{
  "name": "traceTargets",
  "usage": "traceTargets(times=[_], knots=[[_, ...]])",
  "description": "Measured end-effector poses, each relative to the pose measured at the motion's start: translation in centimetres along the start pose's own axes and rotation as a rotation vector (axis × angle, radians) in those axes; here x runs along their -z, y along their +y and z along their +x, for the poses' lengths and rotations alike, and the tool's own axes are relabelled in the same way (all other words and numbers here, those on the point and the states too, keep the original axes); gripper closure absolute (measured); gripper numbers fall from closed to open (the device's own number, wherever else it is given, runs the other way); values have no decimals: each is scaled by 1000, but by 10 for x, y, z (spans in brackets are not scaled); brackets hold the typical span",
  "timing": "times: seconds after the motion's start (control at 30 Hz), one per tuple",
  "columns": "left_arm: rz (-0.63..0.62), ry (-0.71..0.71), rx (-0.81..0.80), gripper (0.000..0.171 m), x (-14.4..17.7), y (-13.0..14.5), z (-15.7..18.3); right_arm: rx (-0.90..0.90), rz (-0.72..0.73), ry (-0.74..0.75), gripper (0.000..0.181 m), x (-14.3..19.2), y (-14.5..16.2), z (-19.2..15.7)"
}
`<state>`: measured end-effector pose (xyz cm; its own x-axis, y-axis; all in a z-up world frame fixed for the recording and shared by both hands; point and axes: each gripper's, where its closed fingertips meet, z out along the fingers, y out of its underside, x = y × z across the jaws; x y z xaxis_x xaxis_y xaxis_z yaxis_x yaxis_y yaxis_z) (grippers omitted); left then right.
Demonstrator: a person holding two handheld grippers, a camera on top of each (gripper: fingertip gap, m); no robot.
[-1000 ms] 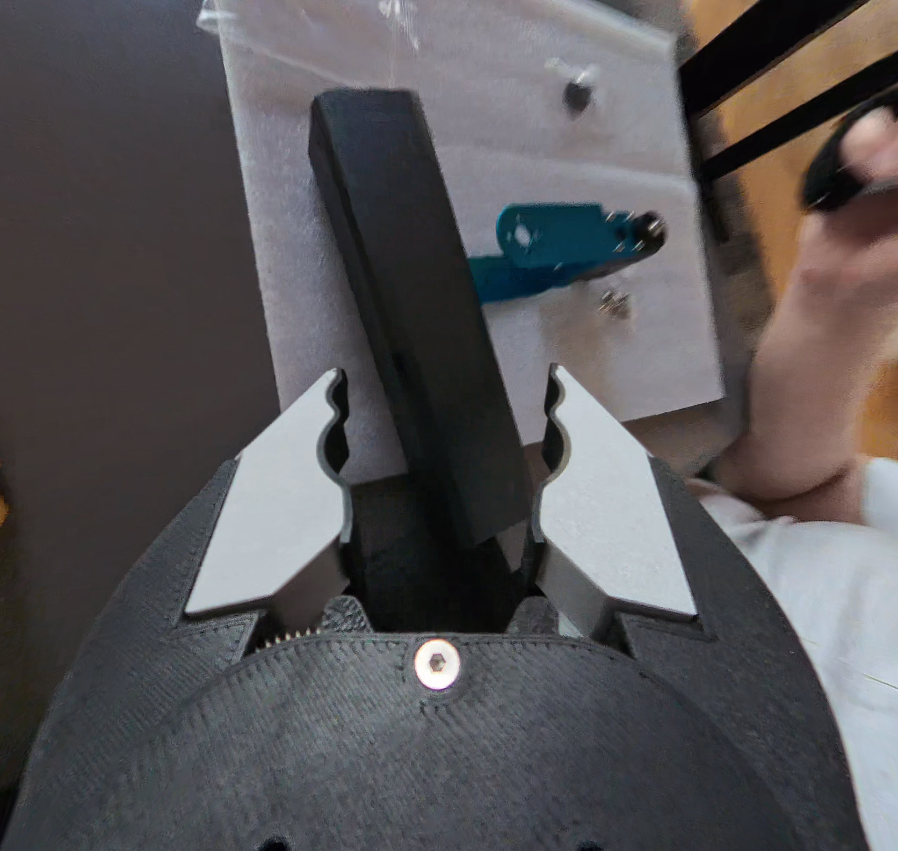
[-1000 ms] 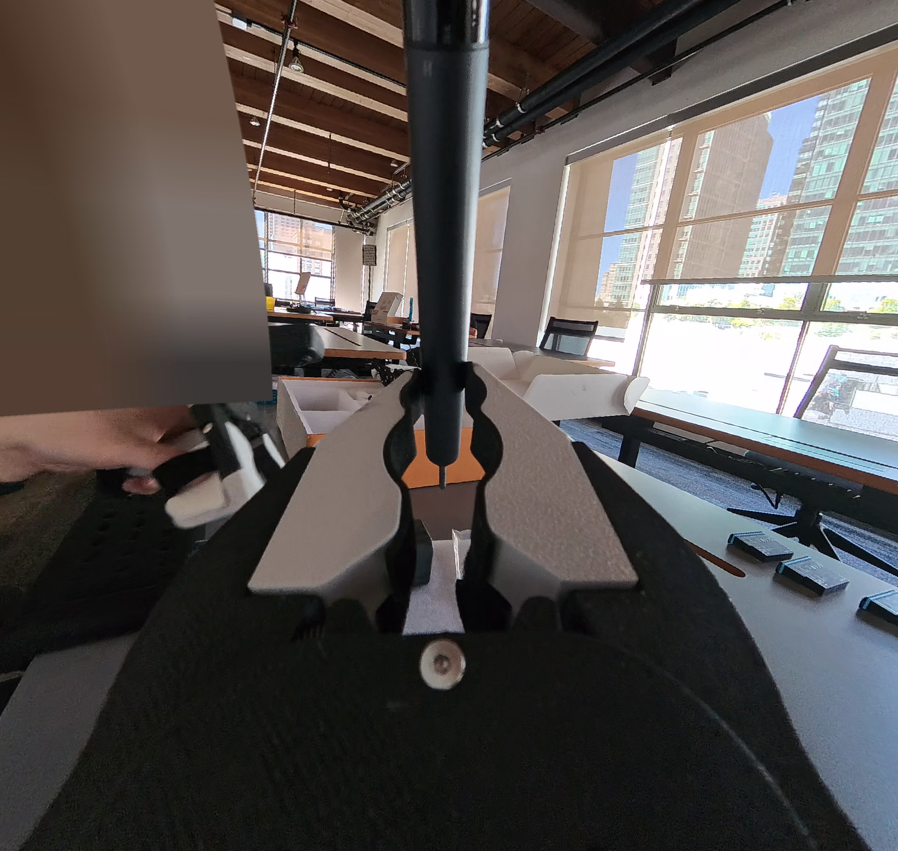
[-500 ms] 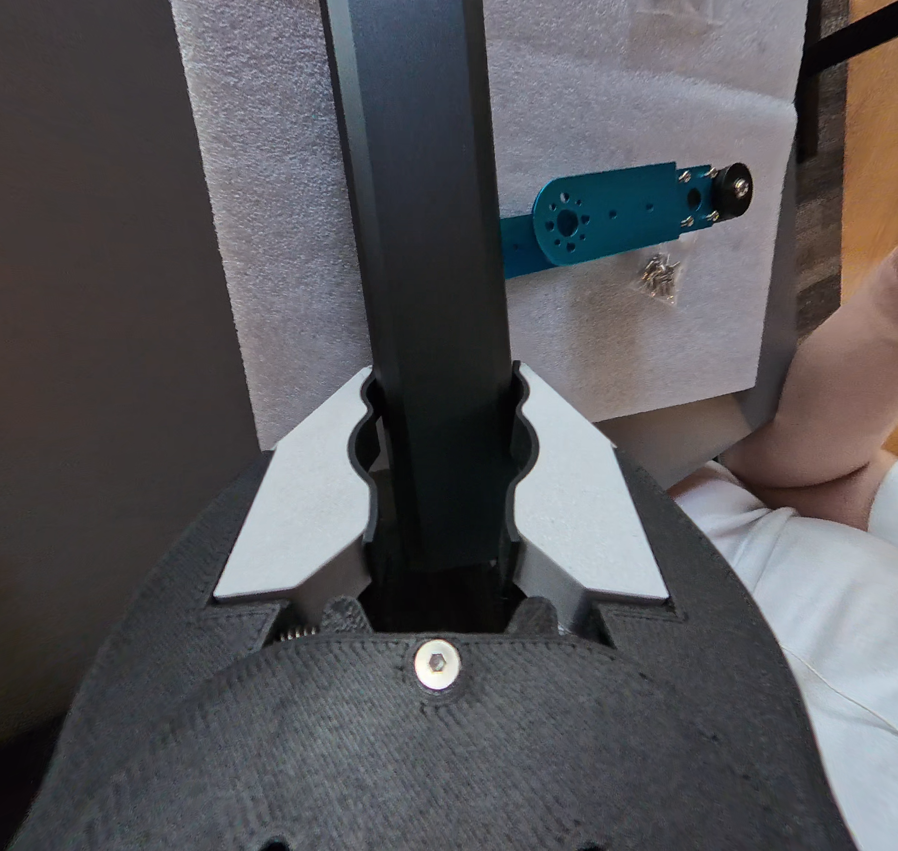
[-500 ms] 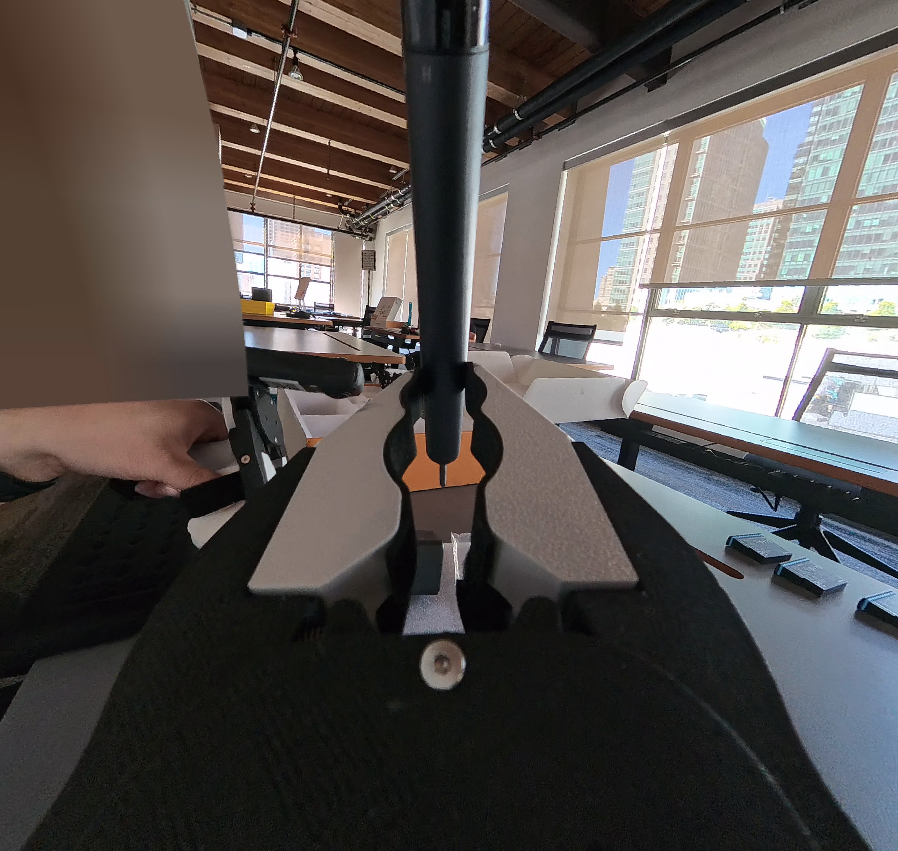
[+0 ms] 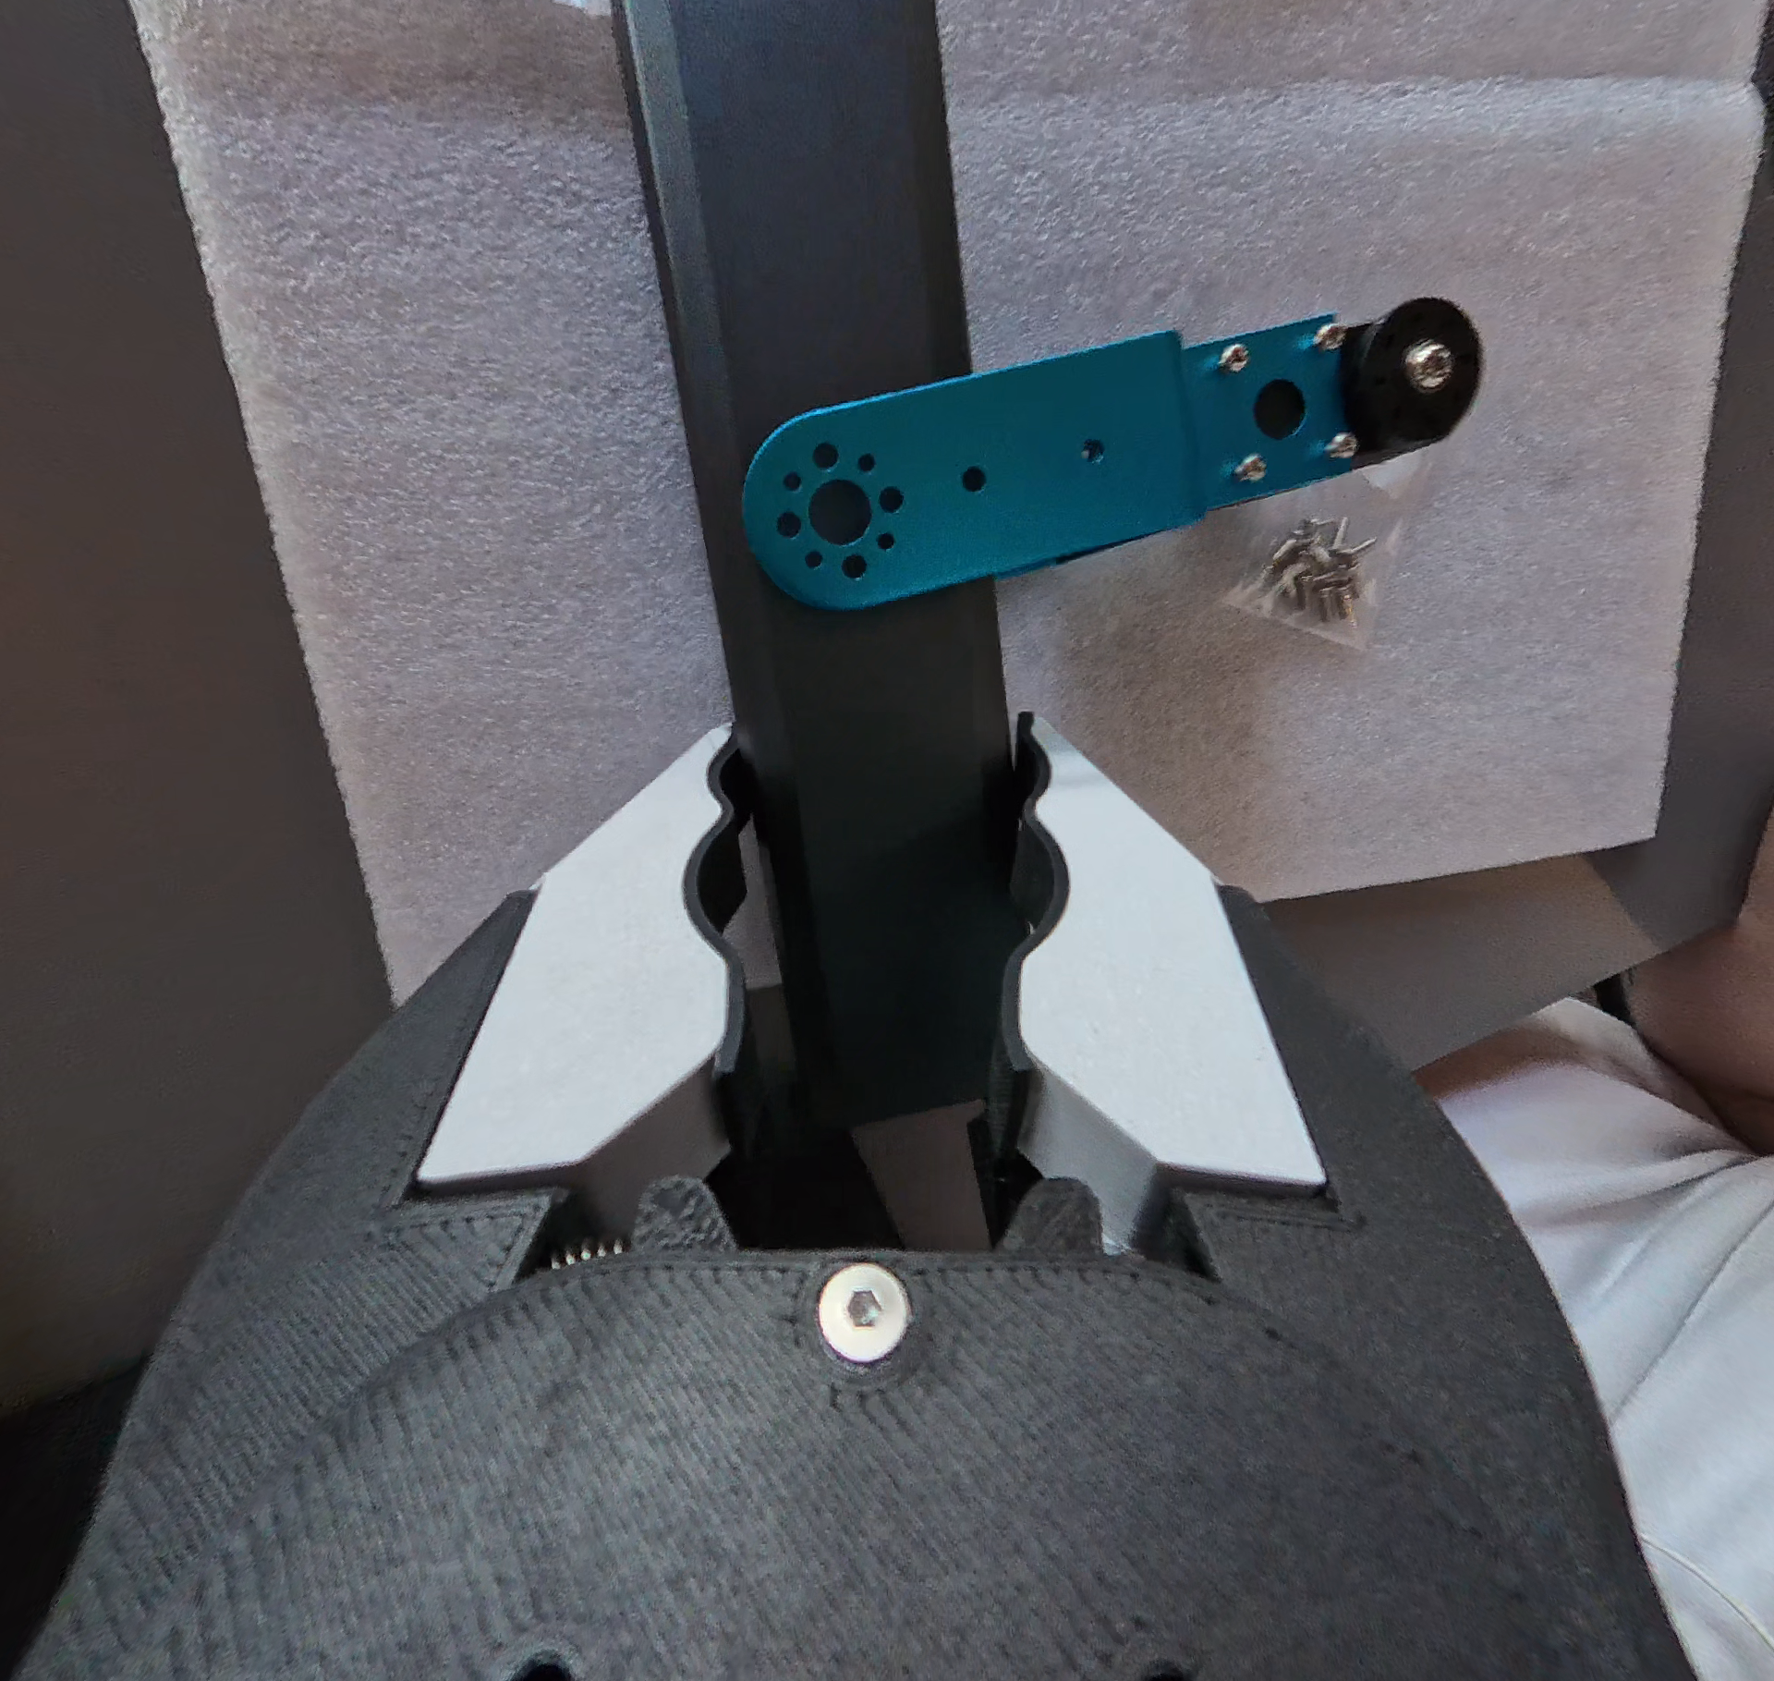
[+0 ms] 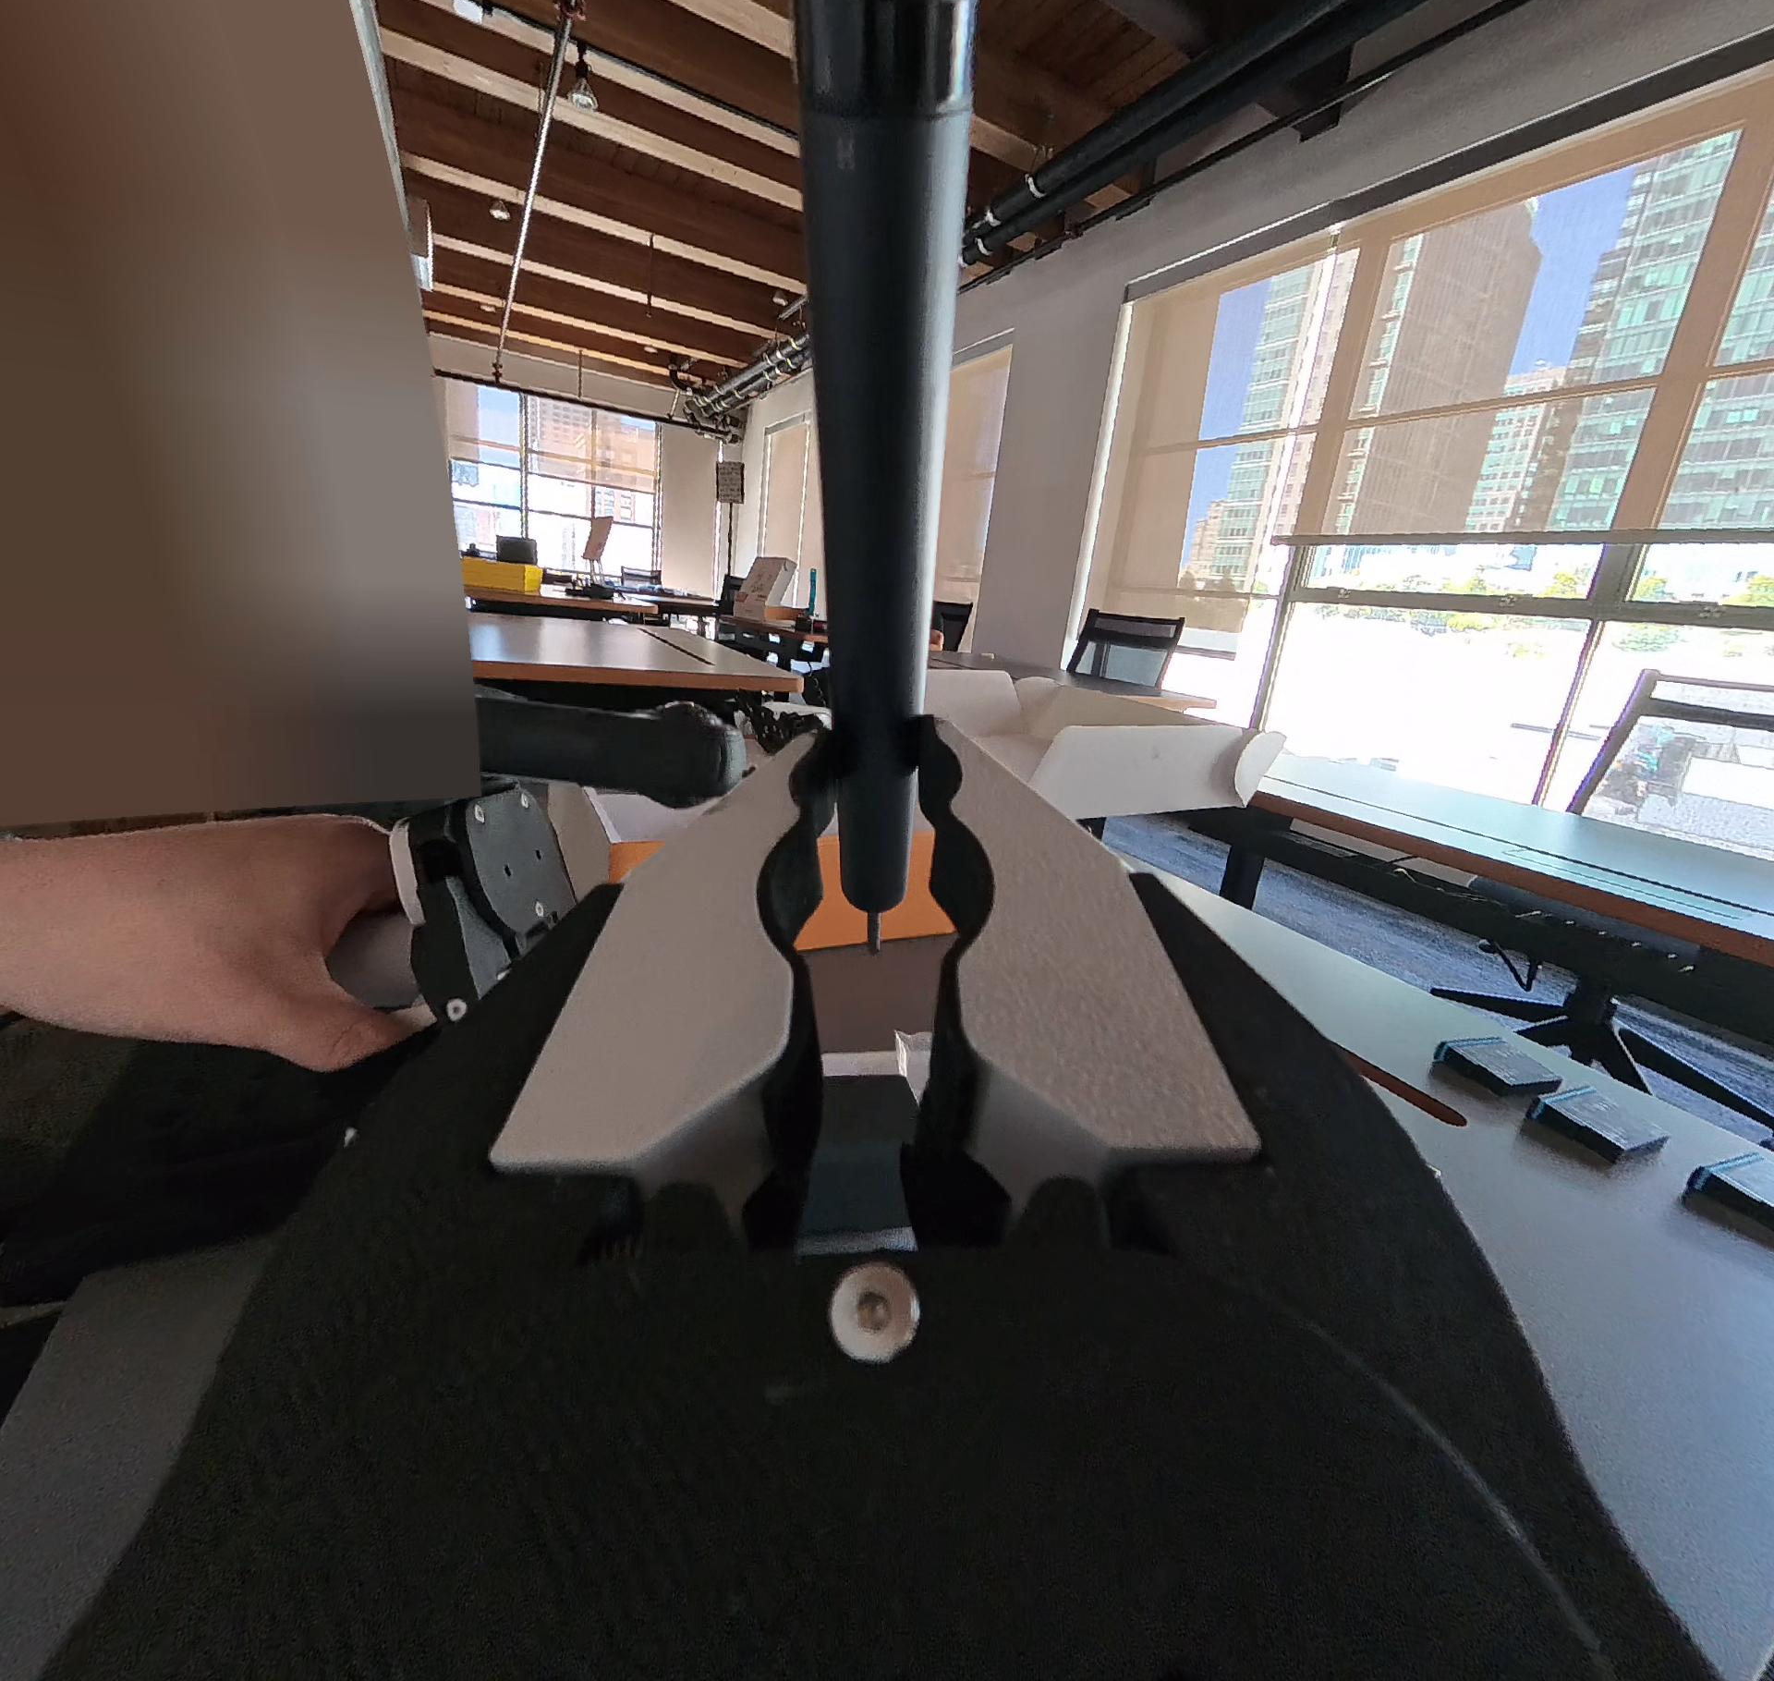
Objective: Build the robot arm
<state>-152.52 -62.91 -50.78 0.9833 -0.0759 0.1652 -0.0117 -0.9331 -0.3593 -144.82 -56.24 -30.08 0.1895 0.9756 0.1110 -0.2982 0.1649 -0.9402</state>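
My left gripper (image 5: pixel 875 752) is shut on a long black square bar (image 5: pixel 816 310), which runs up and out of the top of the left wrist view. A teal metal bracket (image 5: pixel 1018 473) with a black round horn (image 5: pixel 1416 382) at its right end lies on white foam (image 5: pixel 432 387) and crosses in front of the bar. A small bag of screws (image 5: pixel 1310 569) lies just below the horn. My right gripper (image 6: pixel 875 742) is shut on a dark grey screwdriver (image 6: pixel 878 387), held upright with its bit pointing down.
A person's hand (image 6: pixel 192 934) grips the other gripper's handle at the left of the right wrist view. A grey table (image 6: pixel 1584 1328) bears several small blue-edged blocks (image 6: pixel 1584 1121) at the right. A person's arm and white sleeve (image 5: pixel 1632 1251) show at the right of the left wrist view. The left gripper's tips are roughly 20 cm from the right gripper's. The teal metal bracket (image 5: pixel 1018 473) sits 6 cm or so from the ends of my left fingers.
My left gripper was open around the tilted black bar and has closed on it; the bar now stands straight and the view has moved nearer the foam. The right gripper holds the screwdriver as before.
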Motion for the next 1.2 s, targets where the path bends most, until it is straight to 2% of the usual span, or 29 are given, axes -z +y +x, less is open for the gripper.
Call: traceTargets(times=[0.1,0.23,0.3,0.47,0.57,0.63,0.7,0.73,0.77,0.83,0.87,0.9,0.97,1.07,1.13,1.2], knots=[[26,101,6,109,9,0,11,-5,-29,0,165,-1,3,1],[155,132,-32,109,43,-10,1,-52,-118,-12,165,-4,14,2],[290,163,-76,121,66,-30,-4,-73,-179,-26,165,-6,19,-1],[615,463,-282,124,120,-89,13,-51,-368,-49,165,-5,35,-14],[777,558,-422,130,143,-117,23,-54,-422,-53,165,-3,38,-20],[1037,581,-573,145,177,-131,37,-76,-449,-52,165,-2,39,-22],[1265,495,-635,148,198,-140,42,-84,-479,-43,165,0,42,-22],[1290,483,-699,157,199,-140,49,-86,-492,-35,165,0,44,-21],[1225,505,-755,157,191,-139,58,-86,-505,-27,165,0,45,-20],[1014,603,-793,128,172,-142,74,-76,-529,-8,165,0,48,-19],[927,667,-810,118,168,-144,82,-71,-534,5,165,0,48,-18],[865,742,-839,115,169,-144,90,-68,-537,13,165,-1,48,-18],[821,842,-866,110,177,-154,102,-64,-543,34,164,0,48,-16],[744,916,-871,105,177,-161,107,-67,-541,56,164,2,48,-16],[756,1046,-873,111,180,-150,114,-84,-545,53,165,4,51,-18],[704,1062,-899,124,169,-142,113,-86,-557,57,165,5,54,-18]])
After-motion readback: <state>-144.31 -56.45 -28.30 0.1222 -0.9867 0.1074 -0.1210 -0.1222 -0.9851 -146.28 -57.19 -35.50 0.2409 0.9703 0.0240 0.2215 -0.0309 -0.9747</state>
